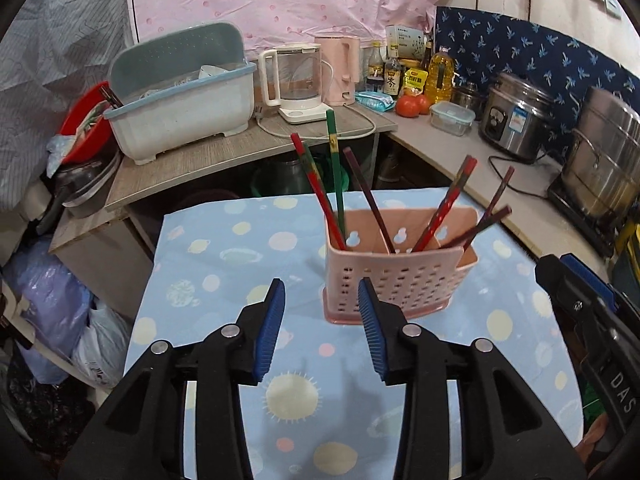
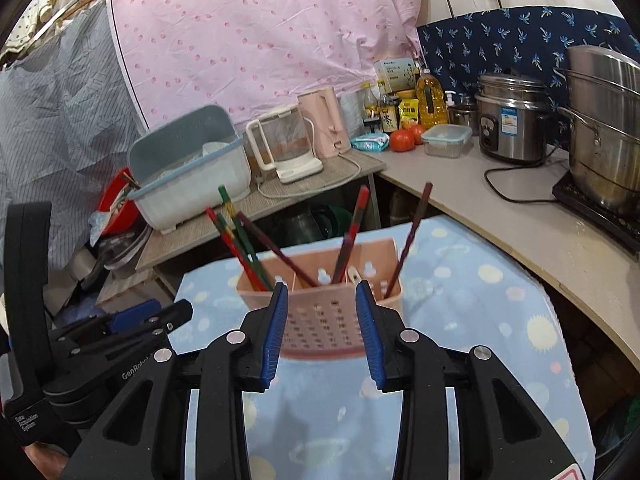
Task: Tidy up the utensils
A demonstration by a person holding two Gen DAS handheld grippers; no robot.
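Take the pink utensil holder [image 1: 400, 276] as your landmark: it stands upright on the blue dotted cloth [image 1: 224, 248], and every chopstick in sight is already in it. Three lean in its left compartment — a red one [image 1: 318, 196], a taller green one [image 1: 335, 168] and a shorter one between them — while the dark and red-banded sticks [image 1: 444, 210] fan out of the middle and right compartments. No loose utensil shows on the cloth around the holder, so the sorting looks close to done.

Your left gripper [image 1: 322, 328] sits just in front of the holder, jaws apart with nothing between them. Your right gripper [image 2: 322, 332] faces the holder's front wall, jaws likewise parted and empty; neither touches it.

If you tidy further, come at a stick from above and pinch its shaft across the ribbed blue pads [image 1: 272, 328], well clear of its neighbours. The sticks are thin, smooth and lacquered, likely to slip or pivot. The holder is light perforated plastic — thin-walled, easy to tip — so lift straight up and don't lever against its rim.
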